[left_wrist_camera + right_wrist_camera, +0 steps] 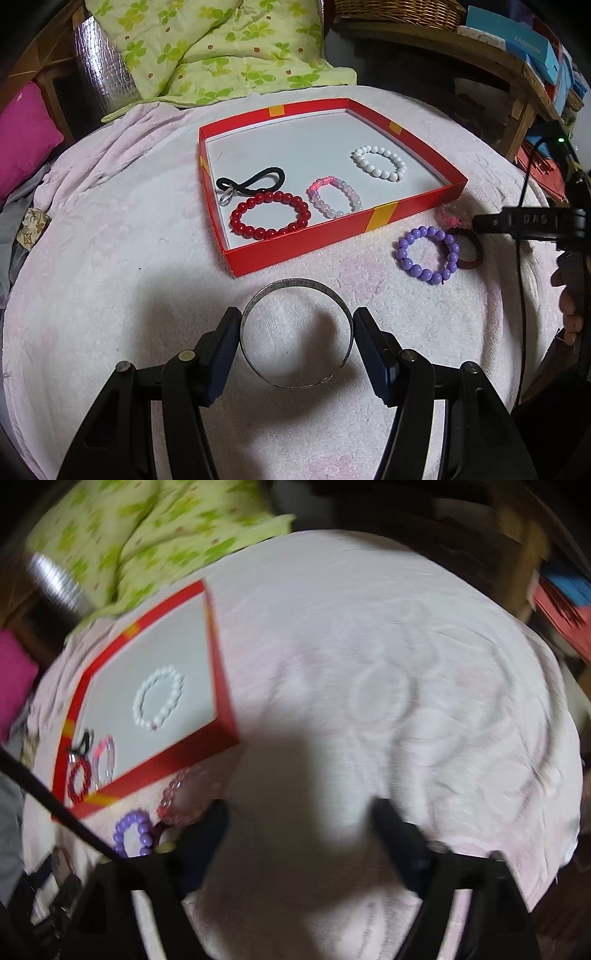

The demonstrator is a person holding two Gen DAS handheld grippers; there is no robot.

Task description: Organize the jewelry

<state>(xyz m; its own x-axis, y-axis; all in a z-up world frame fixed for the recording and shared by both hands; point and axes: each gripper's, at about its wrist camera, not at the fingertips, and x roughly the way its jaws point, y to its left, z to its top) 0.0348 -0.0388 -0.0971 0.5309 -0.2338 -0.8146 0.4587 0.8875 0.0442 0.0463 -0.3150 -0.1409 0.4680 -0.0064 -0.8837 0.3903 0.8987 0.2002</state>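
On the left, the left hand-held gripper (pixel 297 341) points down at the soft pink-white towel (pixel 110 258). It is about half open, and its two pads squeeze the sides of a silver bangle (pixel 295 332), which stands a bit tilted between them. The bangle is slippery and round. In my view it could pop out if the squeeze gets weak, or it could bump the near wall of the box on its way in.

In the middle sits the red box (pixel 417 201) with a white floor. Inside it are a black hair tie (pixel 255 179), a red bead bracelet (pixel 269 218), a pink and clear bracelet (pixel 334 197) and a white bead bracelet (pixel 380 162). The box is light, so a knock might push it along the towel.

Right of the box, on the towel, lie a purple bead bracelet (pixel 426 254), a dark red hair tie (pixel 471 249) touching it, and something pink (pixel 452 216) behind them.

On the far right, the right hand-held gripper (pixel 299 812) is wide open with nothing in it. It tips down over bare towel, and the purple bracelet is off to its left side. Its picture is blurry. If it closes here, I think it would only pinch towel, or drag the hair tie along with the beads.
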